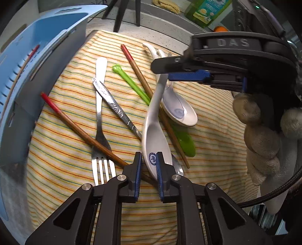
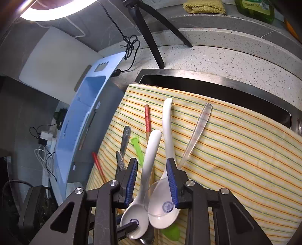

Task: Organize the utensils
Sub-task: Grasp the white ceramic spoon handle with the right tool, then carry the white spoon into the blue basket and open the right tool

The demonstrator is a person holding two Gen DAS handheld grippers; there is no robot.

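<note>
My left gripper point(image 1: 148, 160) is shut on the bowl of a white ceramic spoon point(image 1: 152, 116), which tilts up off the striped cloth point(image 1: 66, 105). That spoon's handle point(image 2: 151, 150) passes between the fingers of my right gripper point(image 2: 151, 165), which is open, with its pads clear of the handle. A second white spoon point(image 2: 168, 128) lies by the right finger, with a clear plastic spoon point(image 2: 198, 130) beside it. On the cloth lie a fork point(image 1: 99, 113), an engraved metal spoon point(image 1: 113, 105), a green plastic spoon point(image 1: 132, 84) and two red-tipped chopsticks point(image 1: 75, 124).
A blue slotted utensil rack point(image 1: 37, 47) stands at the left edge of the cloth with a chopstick point(image 1: 18, 75) in it. Behind the cloth run a steel sink rim point(image 2: 207, 79), tripod legs point(image 2: 151, 37) and a green bottle point(image 2: 254, 9). A gloved hand point(image 1: 260, 132) holds the right gripper.
</note>
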